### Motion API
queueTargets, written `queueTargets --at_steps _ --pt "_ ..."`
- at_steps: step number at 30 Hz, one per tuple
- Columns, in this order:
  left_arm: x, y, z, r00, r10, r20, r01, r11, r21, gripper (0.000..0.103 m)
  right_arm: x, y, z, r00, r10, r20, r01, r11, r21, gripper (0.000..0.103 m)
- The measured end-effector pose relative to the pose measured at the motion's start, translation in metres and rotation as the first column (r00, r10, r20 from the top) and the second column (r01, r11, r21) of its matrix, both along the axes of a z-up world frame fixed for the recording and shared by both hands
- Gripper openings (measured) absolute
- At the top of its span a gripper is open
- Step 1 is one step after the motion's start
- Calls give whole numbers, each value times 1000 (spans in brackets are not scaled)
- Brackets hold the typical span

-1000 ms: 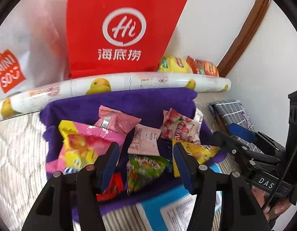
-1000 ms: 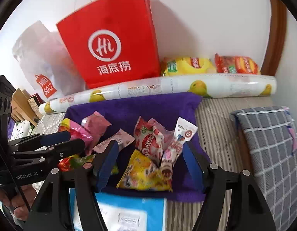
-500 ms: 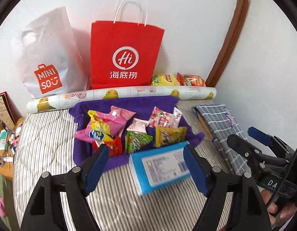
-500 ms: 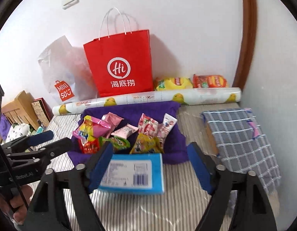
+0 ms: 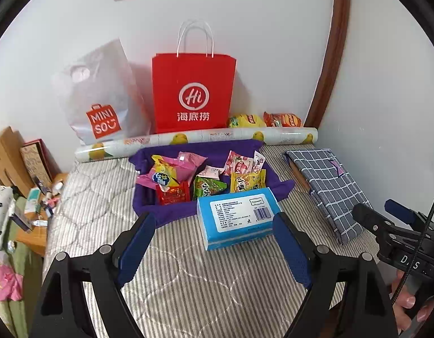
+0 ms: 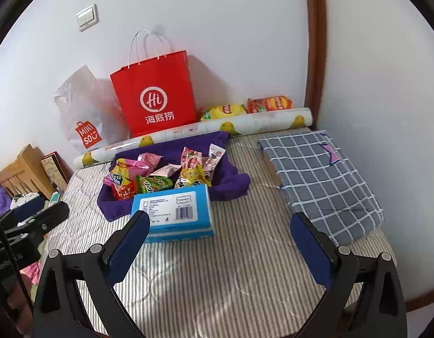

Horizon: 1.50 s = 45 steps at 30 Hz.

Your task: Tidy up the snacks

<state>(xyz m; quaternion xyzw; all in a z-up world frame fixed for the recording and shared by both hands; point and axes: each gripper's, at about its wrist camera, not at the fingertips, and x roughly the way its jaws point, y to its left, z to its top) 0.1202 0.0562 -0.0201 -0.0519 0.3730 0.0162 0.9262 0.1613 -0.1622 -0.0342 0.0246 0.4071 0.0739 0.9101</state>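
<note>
Snack packets (image 5: 205, 177) are seen farther off on the purple cloth (image 5: 157, 217) than before; left gripper (image 5: 214, 249) and right gripper (image 6: 219, 245), just opening, stand wide, empty; sorting apparently finished.

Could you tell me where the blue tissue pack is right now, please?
In both wrist views the blue tissue pack lies mid-frame on the striped mattress, against the near edge of the purple cloth.

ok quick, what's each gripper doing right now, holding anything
left gripper: jaws open and just been opening, nothing between them, above the striped mattress.
right gripper: jaws open and just been opening, holding nothing.
</note>
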Motion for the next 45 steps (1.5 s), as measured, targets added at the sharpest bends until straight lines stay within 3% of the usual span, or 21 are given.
queueTargets --at_steps 7,10,45 --pt "-15 -5 5 1000 3 7 -3 1000 -18 85 -21 -5 10 1000 0 24 0 1000 -18 99" --pt "-19 -5 5 1000 11 8 -11 1000 8 85 -24 -3 11 1000 10 22 -9 1000 -23 99" --pt "-30 17 11 998 60 20 -59 998 -18 85 -31 14 17 999 45 23 -45 999 -24 99"
